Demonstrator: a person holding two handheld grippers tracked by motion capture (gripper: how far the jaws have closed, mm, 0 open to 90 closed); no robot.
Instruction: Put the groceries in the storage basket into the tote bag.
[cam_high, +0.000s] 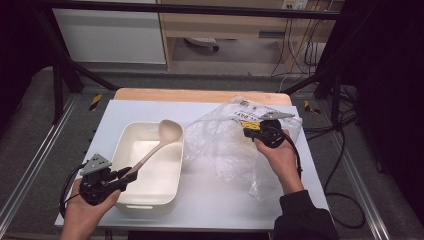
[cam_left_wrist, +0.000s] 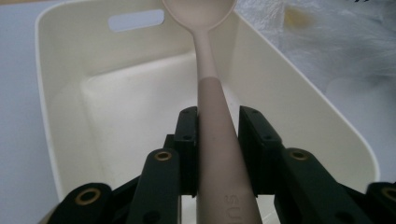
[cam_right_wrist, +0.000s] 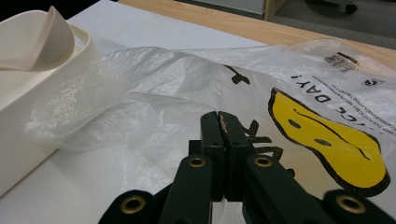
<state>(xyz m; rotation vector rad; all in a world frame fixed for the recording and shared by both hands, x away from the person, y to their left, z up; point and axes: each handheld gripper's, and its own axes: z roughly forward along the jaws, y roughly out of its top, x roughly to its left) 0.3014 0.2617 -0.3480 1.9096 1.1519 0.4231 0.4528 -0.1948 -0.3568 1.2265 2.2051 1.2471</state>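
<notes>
My left gripper (cam_high: 127, 176) is clamped on the handle of the pale ladle (cam_left_wrist: 215, 135); in the left gripper view both black pads (cam_left_wrist: 187, 140) press the handle's sides, with the bowl end pointing away from me. In the high view the ladle slants up from my left hand (cam_high: 90, 207) across the cream tub (cam_high: 131, 202), its bowl held above the tub's far right corner, apparently clear of the rim (hard to be sure from this angle)

Tub sits near the table's front left, on the white sheet (cam_high: 210, 200), and holds nothing else that I can see

My right gripper (cam_right_wrist: 223, 135) is pinched shut with its jaws flat together, pointing into the clear plastic bag (cam_right_wrist: 154, 93); I cannot tell whether a fold of film is caught between the jaws. In the high view my right hand (cam_high: 280, 155) rests on the bag's middle. Bag lies crumpled just right of the tub, one edge touching the tub's side, a yellow face print (cam_right_wrist: 327, 144) on its far part

Progress, as I judge it: ladle is grasped and lifted, so the pick is done. Left to do: carry it wherever it is headed, bag or tub; the bag's mouth does not look opened up for it yet
</notes>
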